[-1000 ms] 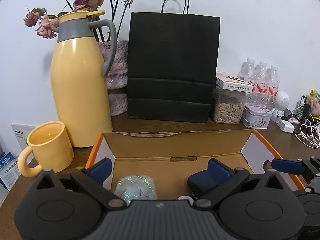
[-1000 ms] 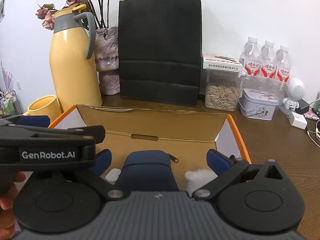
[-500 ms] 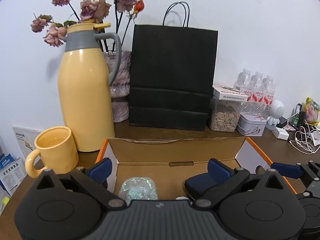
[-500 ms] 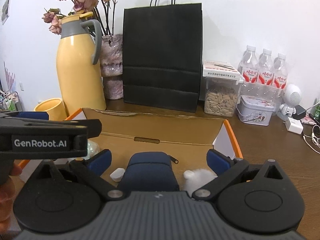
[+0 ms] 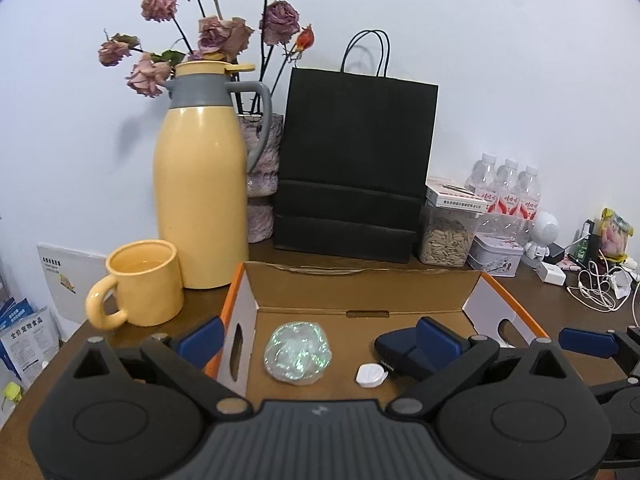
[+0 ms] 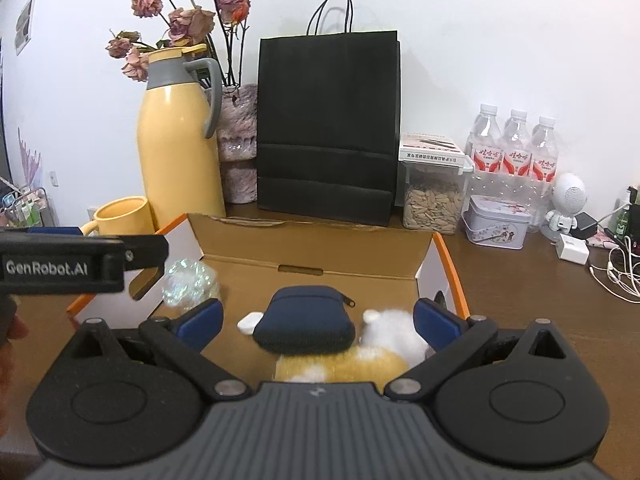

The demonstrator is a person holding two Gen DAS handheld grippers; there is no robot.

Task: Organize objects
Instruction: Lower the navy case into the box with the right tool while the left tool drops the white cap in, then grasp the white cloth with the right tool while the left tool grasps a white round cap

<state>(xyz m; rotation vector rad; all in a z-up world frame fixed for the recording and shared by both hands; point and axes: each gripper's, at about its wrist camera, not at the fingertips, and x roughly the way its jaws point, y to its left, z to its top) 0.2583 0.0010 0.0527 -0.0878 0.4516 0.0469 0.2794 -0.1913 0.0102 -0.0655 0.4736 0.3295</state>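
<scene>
An open cardboard box [image 5: 362, 286] with orange edges sits on the wooden desk. Inside lie an iridescent crumpled ball [image 5: 298, 352], a small white round case [image 5: 371, 375], a navy zip pouch [image 6: 306, 322] and a white-and-tan plush toy [image 6: 360, 354]. My left gripper [image 5: 318, 336] hangs open above the box's near left side, nothing between its blue pads. My right gripper [image 6: 318, 320] stands open over the pouch and the plush, holding nothing. The left gripper's body [image 6: 80, 266] shows at the left of the right wrist view.
Behind the box stand a yellow thermos [image 5: 200, 184], a yellow mug [image 5: 140, 284], a vase of dried roses [image 5: 260, 184] and a black paper bag [image 5: 352, 160]. At the right are a seed jar [image 5: 446, 234], water bottles [image 5: 506, 192], a tin [image 5: 496, 254] and cables [image 5: 600, 288].
Both grippers have risen and pulled back from the box, so more of its floor and contents shows. The plush's tan part and the white case have come into view.
</scene>
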